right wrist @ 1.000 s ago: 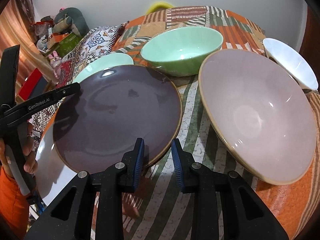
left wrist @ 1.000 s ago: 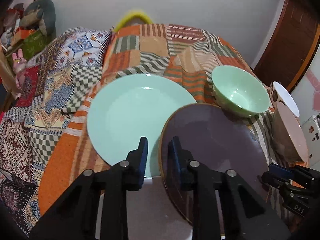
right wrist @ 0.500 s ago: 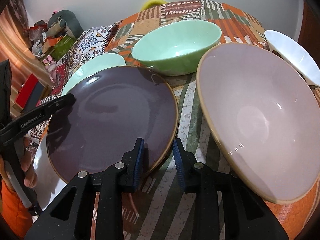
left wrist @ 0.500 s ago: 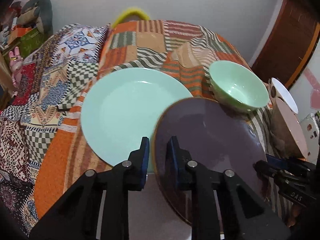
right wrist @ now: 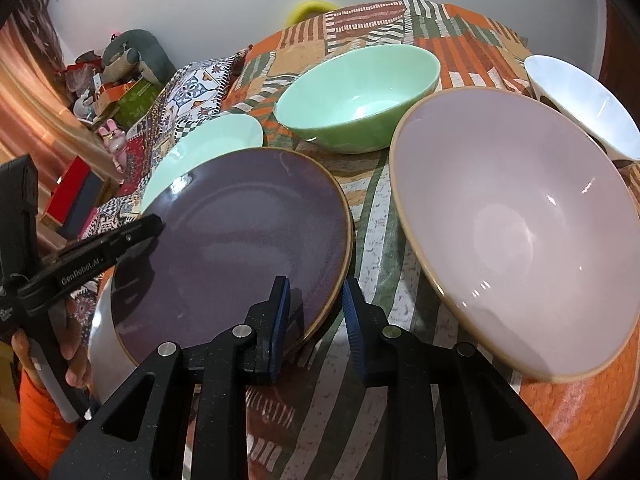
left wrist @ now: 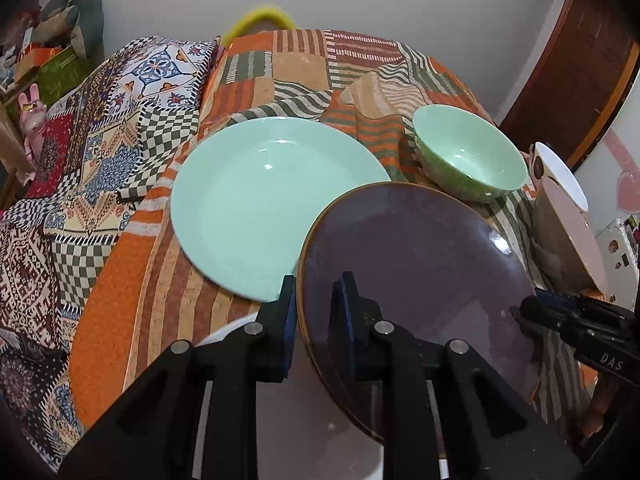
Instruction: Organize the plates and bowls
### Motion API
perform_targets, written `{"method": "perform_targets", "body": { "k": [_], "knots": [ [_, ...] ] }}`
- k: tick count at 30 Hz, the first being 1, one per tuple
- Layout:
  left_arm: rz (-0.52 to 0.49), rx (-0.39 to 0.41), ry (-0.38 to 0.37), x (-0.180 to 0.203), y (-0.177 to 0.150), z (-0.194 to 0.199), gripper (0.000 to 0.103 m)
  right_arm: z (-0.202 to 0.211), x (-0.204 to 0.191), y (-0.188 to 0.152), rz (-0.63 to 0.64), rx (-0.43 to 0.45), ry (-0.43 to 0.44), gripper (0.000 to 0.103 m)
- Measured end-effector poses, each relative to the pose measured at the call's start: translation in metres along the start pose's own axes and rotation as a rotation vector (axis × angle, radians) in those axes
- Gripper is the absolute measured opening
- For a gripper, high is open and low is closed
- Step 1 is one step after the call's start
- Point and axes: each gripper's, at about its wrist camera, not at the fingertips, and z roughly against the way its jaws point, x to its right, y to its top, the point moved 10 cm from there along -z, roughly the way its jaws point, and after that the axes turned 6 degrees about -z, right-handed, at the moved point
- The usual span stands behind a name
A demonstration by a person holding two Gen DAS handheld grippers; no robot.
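A dark purple plate (left wrist: 420,264) with a tan rim hangs just above a white plate (left wrist: 236,326) on the patterned bedspread. My left gripper (left wrist: 317,280) is shut on its left rim, one finger over and one under the edge. In the right wrist view my right gripper (right wrist: 315,282) has the purple plate's (right wrist: 240,232) near right rim between its jaws, which are closing on it. Each view shows the other gripper at the opposite rim: the right gripper (left wrist: 534,308) and the left gripper (right wrist: 152,224).
A mint plate (left wrist: 260,204) lies behind the purple one. A green bowl (right wrist: 360,100), a large pale lilac bowl (right wrist: 512,220) and a white bowl (right wrist: 580,100) stand to the right. A hand (right wrist: 76,356) with an orange sleeve holds the left gripper. Toys and boxes lie far left.
The purple plate stays gripped at both rims. It has shifted a little to the left in the left wrist view, and the right wrist view has rolled slightly.
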Motion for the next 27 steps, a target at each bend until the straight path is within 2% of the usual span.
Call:
{"method": "perform_targets", "body": {
  "k": [12,18,27],
  "knots": [
    [-0.003,0.046,0.008,0.009,-0.006,0.038,0.02,0.018,-0.008,0.002,0.026,0.037,0.013,0.024],
    [0.005,0.069,0.005,0.018,-0.009,0.063,0.02,0.042,-0.013,0.0,0.052,0.076,0.025,0.024],
    [-0.044,0.127,0.006,0.051,-0.012,0.114,0.02,0.083,-0.009,-0.004,0.056,0.139,0.04,0.024]
  ]
}}
